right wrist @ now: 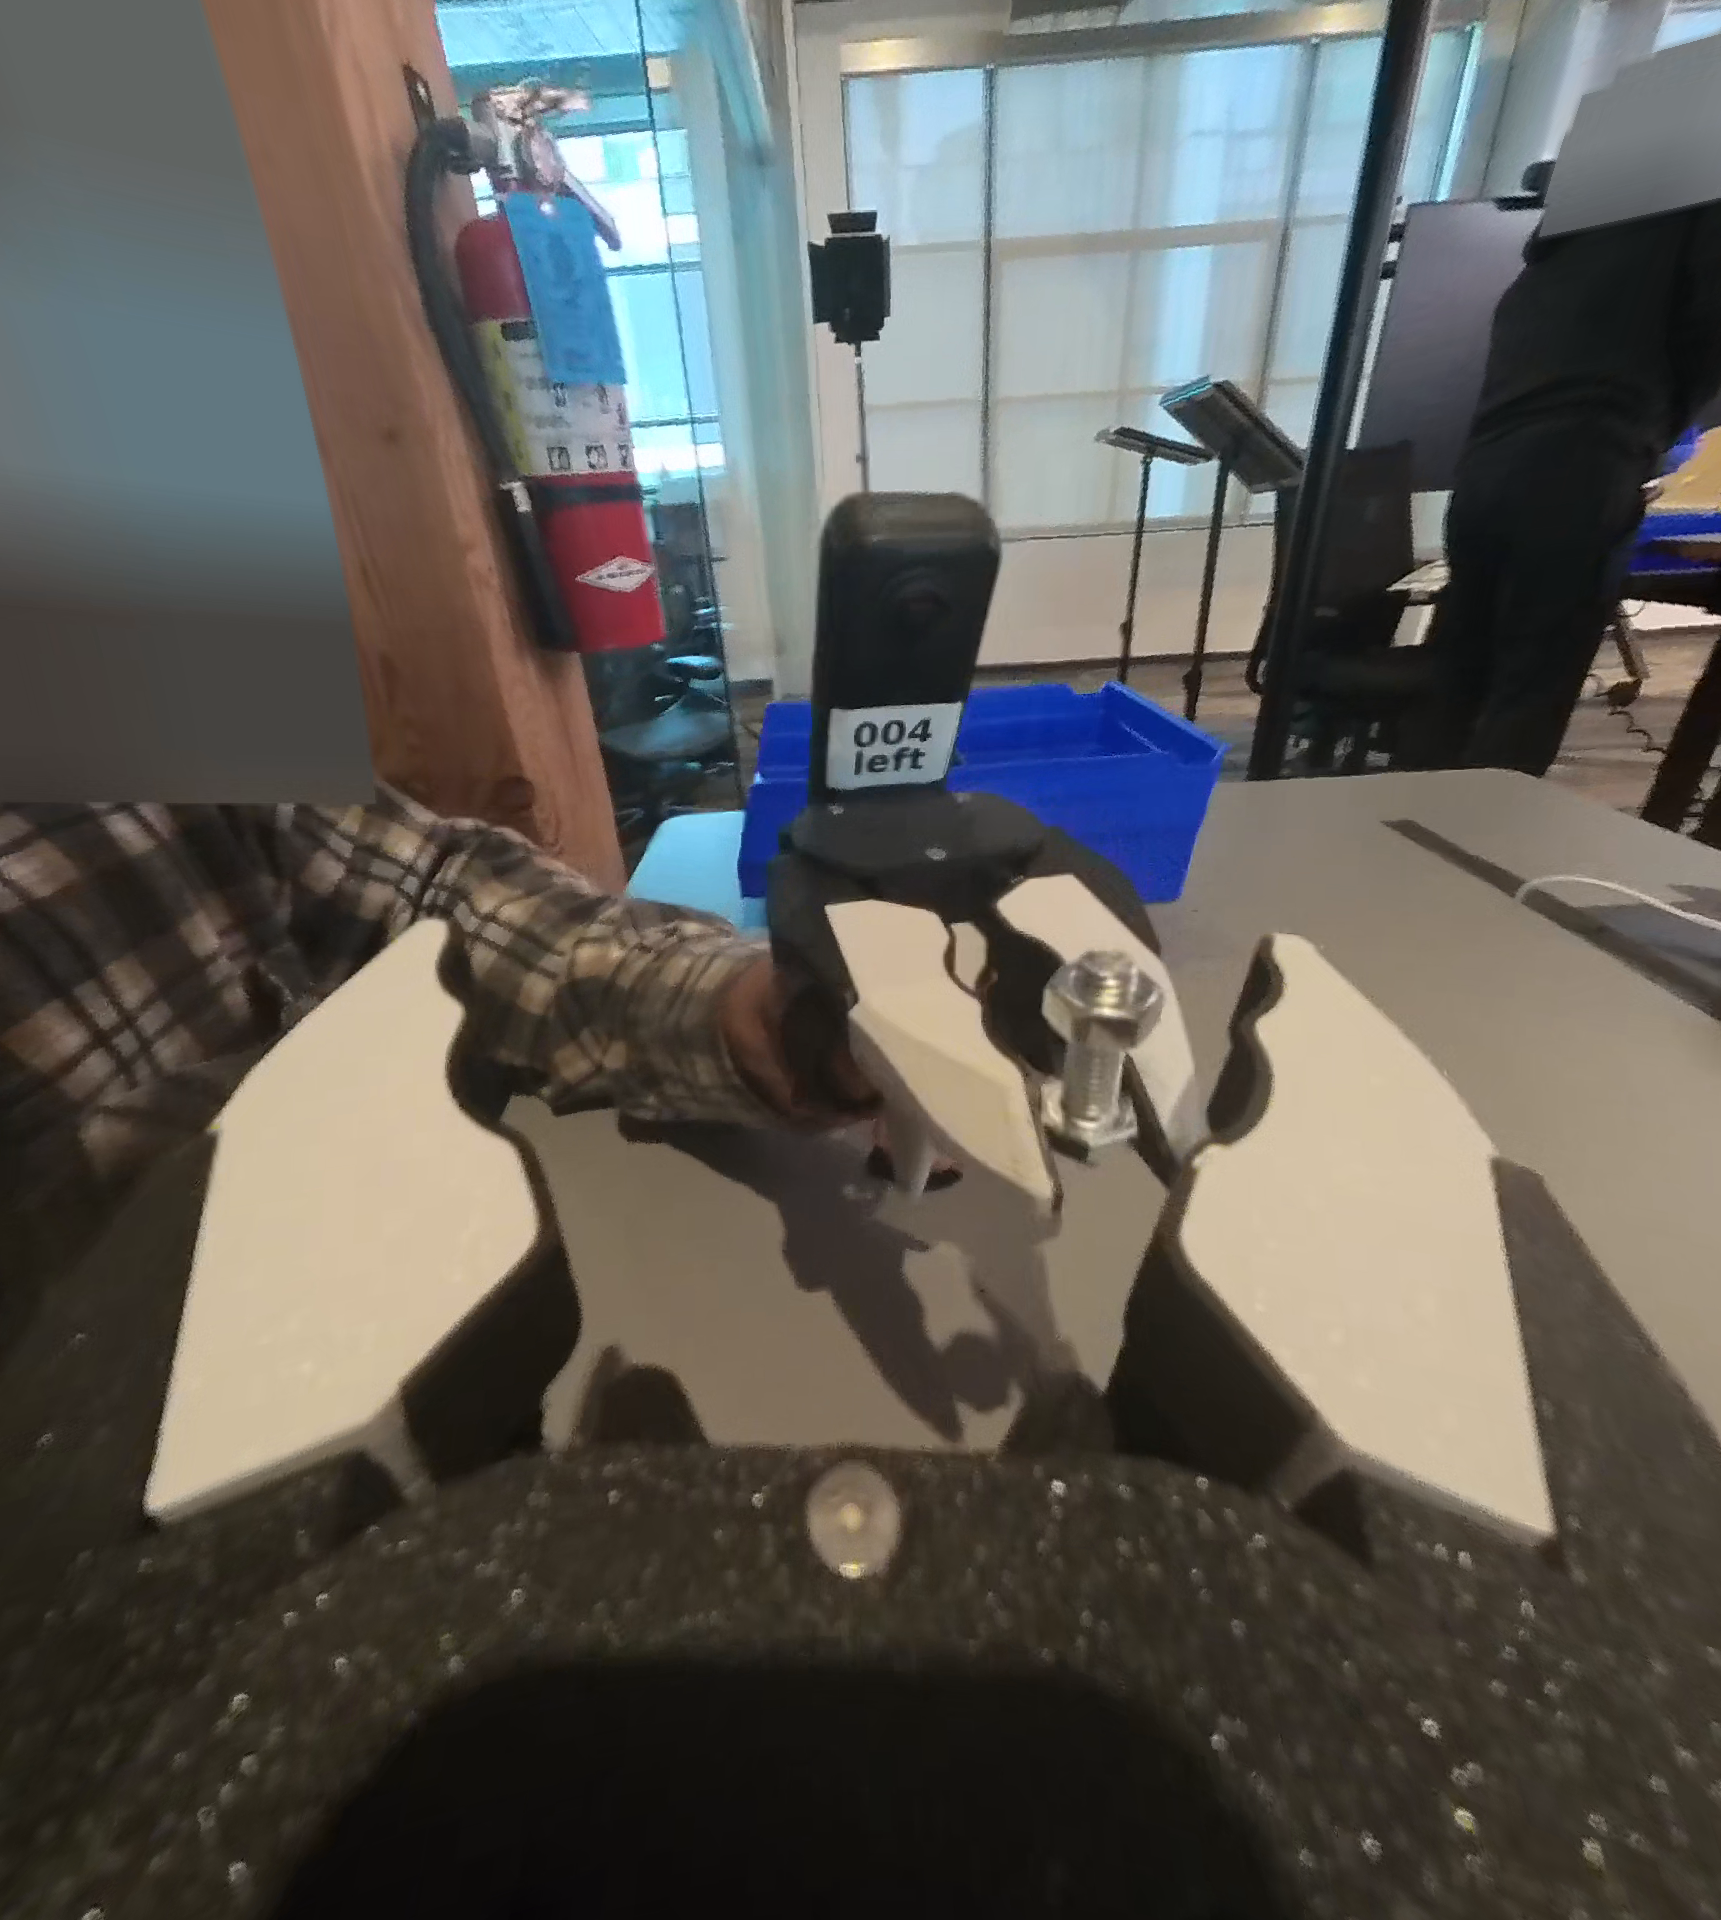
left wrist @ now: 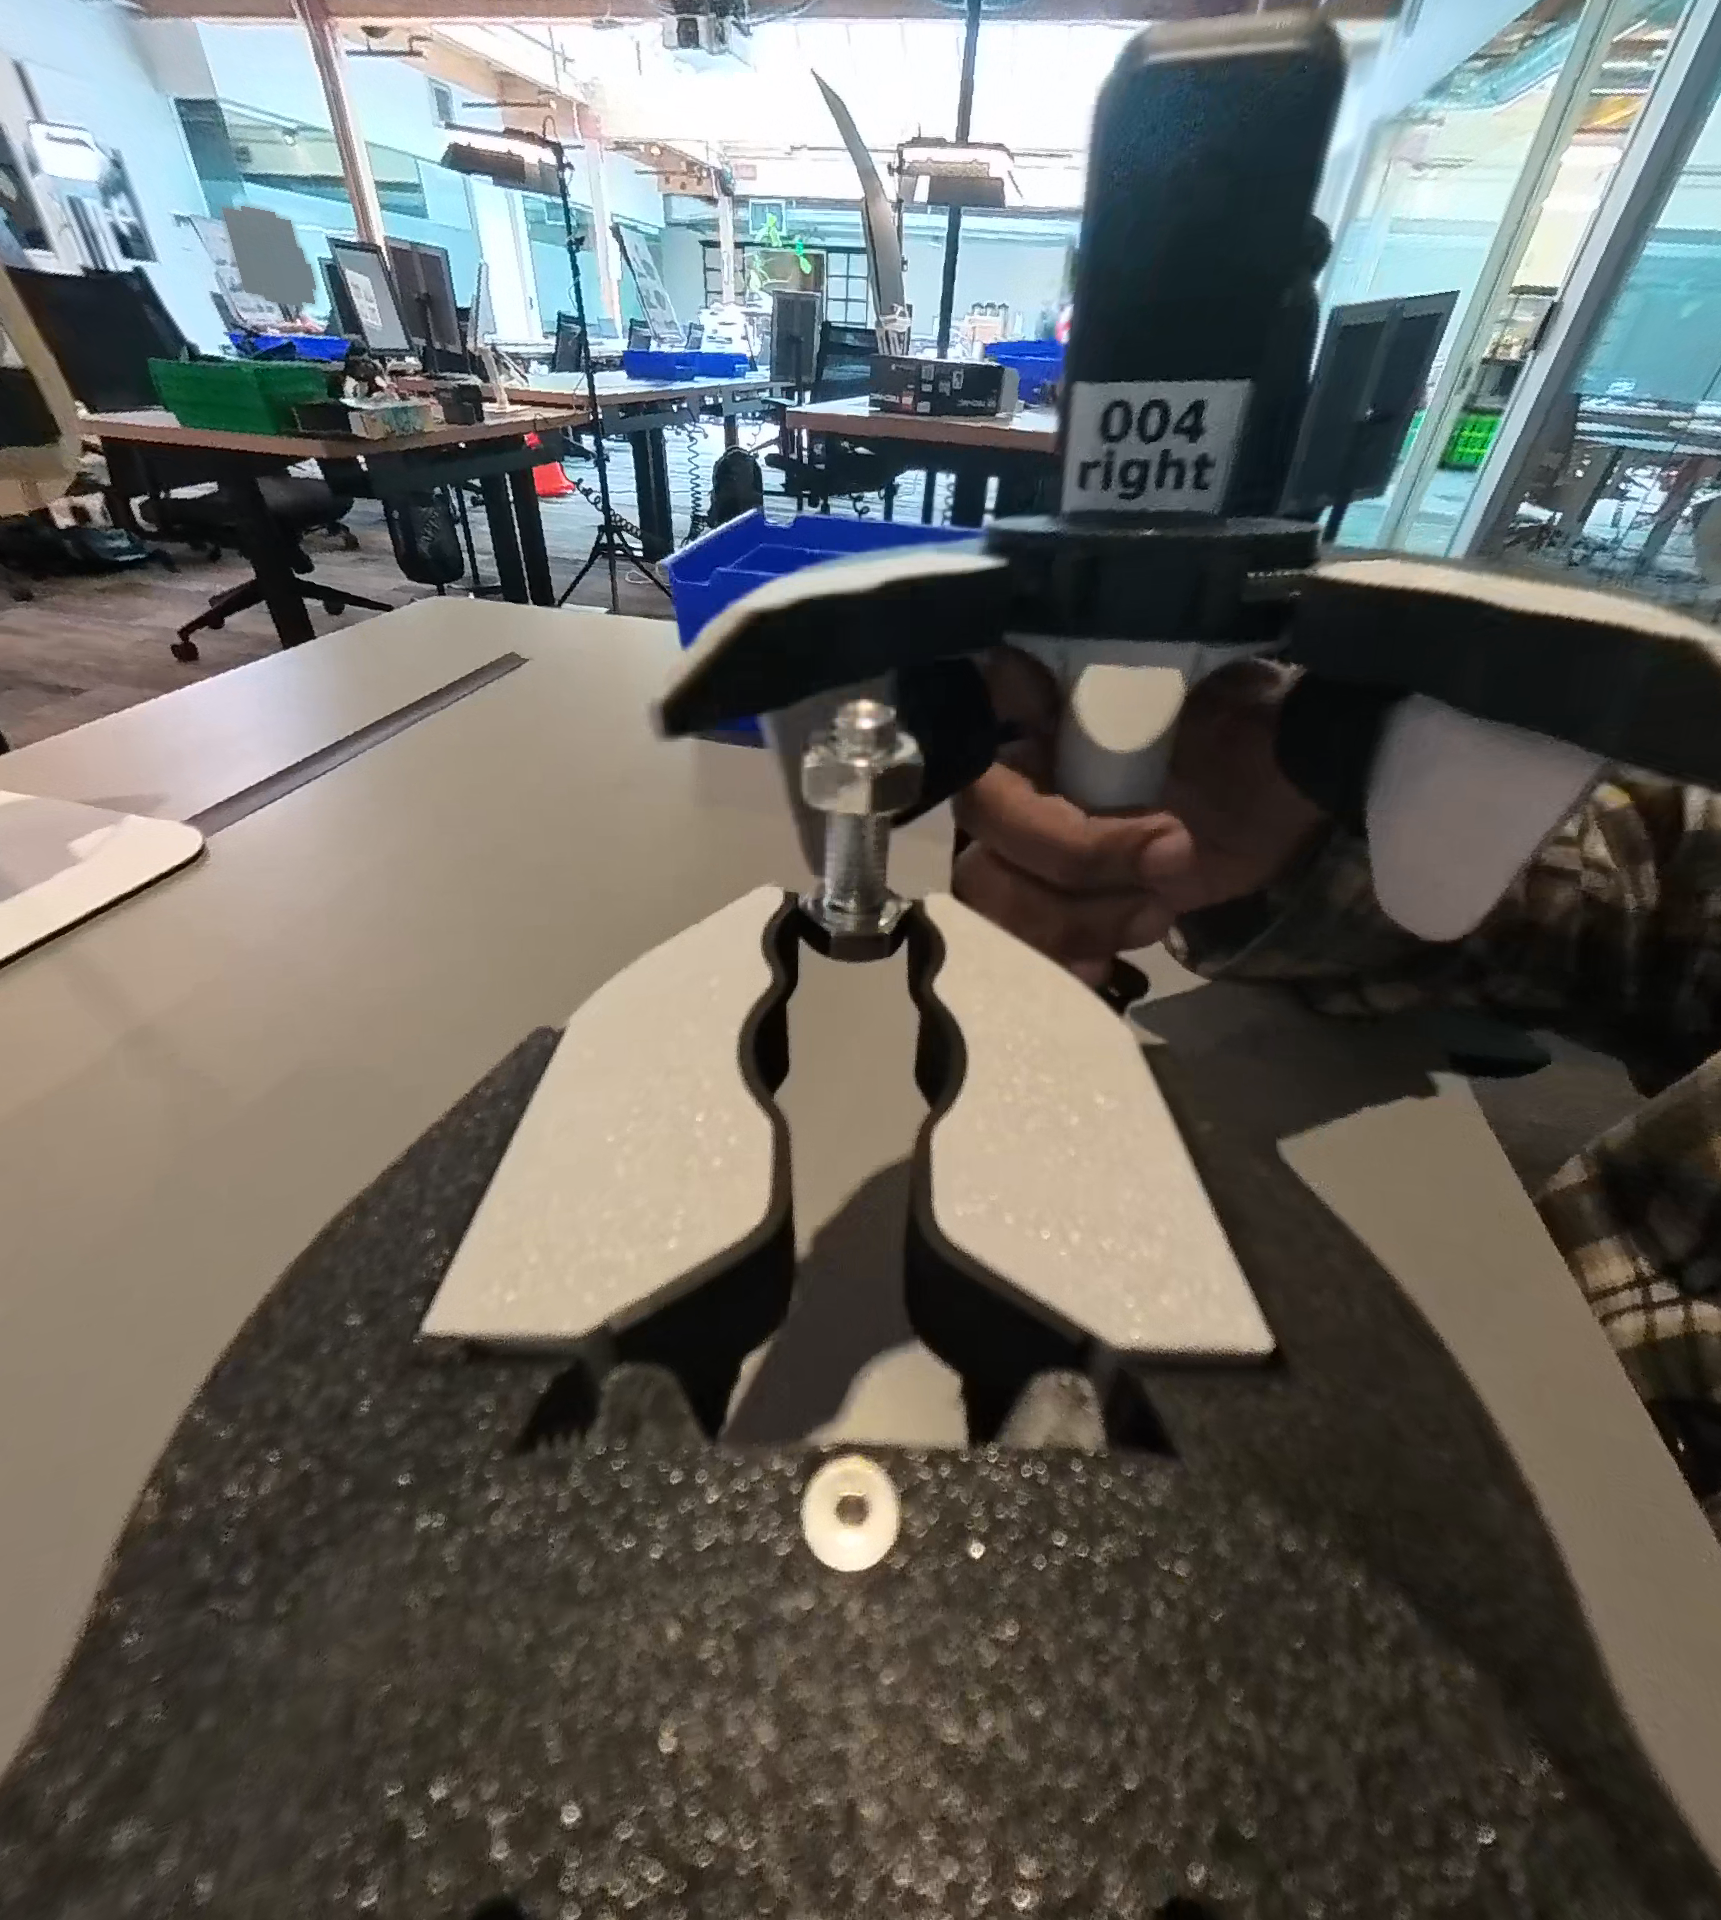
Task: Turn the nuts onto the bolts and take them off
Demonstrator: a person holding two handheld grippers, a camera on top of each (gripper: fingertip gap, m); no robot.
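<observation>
Left gripper nearest in its own view: grey fingers closed in on the hex head of the bolt, clamping it at the tips. Bolt stands upright, head down, threaded shaft up, just above the grey worktop. Nut sits high on the shaft, near the top end, a bit of thread showing above it.

Right behind the bolt, the right gripper hangs over it, fingers spread wide, one finger tip just above and behind the nut, not gripping anything. Hand with plaid sleeve holds that gripper's handle.

Right wrist view: right gripper fingers released, wide apart, nothing between them but worktop and shadow. The bolt with nut sits just inside the right-side finger, apart from it; contact cannot be confirmed. Left gripper beyond, pinching the bolt head, held by a hand in a plaid sleeve.

Farther: blue bin at the worktop's far edge, also seen at. Red fire extinguisher on a wood post. Person in dark clothes standing at a far table. Office desks and chairs in the background.
</observation>
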